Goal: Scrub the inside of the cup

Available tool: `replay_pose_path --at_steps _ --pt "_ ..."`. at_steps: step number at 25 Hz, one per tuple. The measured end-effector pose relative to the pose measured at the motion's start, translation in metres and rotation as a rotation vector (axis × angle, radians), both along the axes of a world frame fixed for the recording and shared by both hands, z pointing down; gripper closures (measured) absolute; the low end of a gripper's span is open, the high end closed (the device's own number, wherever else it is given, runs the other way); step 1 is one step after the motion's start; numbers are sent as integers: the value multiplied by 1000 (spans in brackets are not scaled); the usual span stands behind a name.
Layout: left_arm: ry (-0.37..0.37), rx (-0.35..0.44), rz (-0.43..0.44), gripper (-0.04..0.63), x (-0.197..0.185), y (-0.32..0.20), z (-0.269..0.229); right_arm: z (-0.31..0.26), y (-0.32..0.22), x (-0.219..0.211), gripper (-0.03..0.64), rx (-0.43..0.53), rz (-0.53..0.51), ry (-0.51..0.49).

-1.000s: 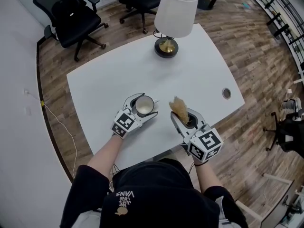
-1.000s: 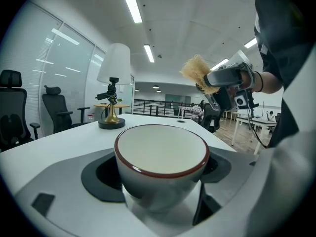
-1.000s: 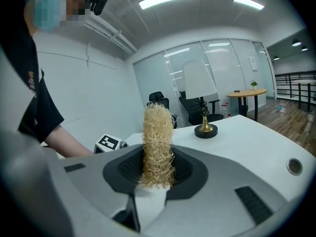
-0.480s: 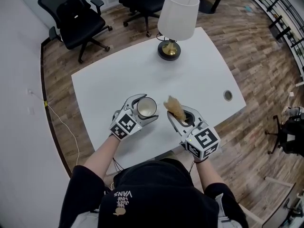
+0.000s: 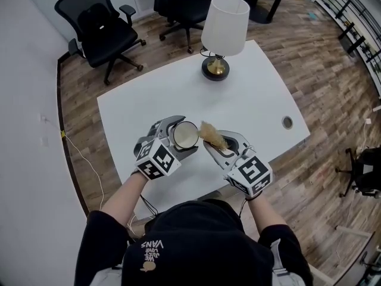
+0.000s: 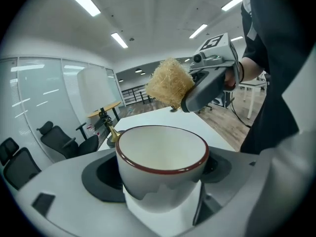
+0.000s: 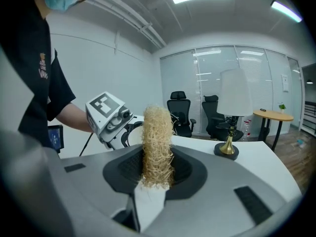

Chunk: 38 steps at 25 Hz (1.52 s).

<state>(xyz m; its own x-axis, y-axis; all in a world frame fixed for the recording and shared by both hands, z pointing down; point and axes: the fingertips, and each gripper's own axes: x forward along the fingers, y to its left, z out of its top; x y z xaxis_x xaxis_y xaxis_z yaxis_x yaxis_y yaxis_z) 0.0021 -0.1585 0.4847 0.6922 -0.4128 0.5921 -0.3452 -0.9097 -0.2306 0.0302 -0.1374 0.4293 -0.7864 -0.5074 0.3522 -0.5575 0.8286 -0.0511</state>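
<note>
A white cup (image 5: 184, 136) with a dark red rim (image 6: 163, 154) is held off the table, my left gripper (image 5: 178, 137) shut on it, its mouth tilted towards the right gripper. My right gripper (image 5: 215, 142) is shut on a tan fibre scrubber (image 5: 211, 134) (image 7: 157, 149). In the head view the scrubber's tip reaches the cup's right rim. In the left gripper view the scrubber (image 6: 169, 83) hangs just above and beyond the cup's far rim, outside the cup. The cup's inside looks clean and empty.
A lamp (image 5: 224, 28) with a white shade and brass base stands at the far side of the white table (image 5: 250, 109). A cable hole (image 5: 287, 122) sits near the table's right edge. Black office chairs (image 5: 101, 28) stand beyond the table on the wood floor.
My right gripper has moved left with the scrubber, from a clear gap to the cup's rim. The left gripper has lifted and tipped the cup a little towards it.
</note>
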Motion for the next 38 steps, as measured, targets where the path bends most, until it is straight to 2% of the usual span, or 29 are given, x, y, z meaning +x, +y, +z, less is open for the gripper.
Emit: replay_pose_path --at_steps 4,7,11,14,17,22,29,33,38 --pt "-109 42 22 183 -3 5 -2 7 10 -15 522 -18 -99 90" --pt "-167 74 37 183 -4 8 -1 18 14 -20 522 -53 -132 147" --pt "-208 121 49 183 -5 8 -2 36 23 -24 522 -79 -182 276" --pt "-229 125 55 183 -8 8 1 41 32 -28 522 -62 -241 385" --pt "-254 123 66 183 -10 11 7 41 41 -37 522 -65 -304 440" --pt "-281 131 93 183 -7 14 11 35 37 -45 522 -75 -343 447" --pt "-271 143 103 183 -1 17 9 28 9 -37 523 -100 -259 427" --pt "-260 136 89 183 -6 14 10 39 11 -24 523 -143 -233 457" --pt "-262 133 76 183 -9 10 10 49 33 -23 523 -197 -293 471"
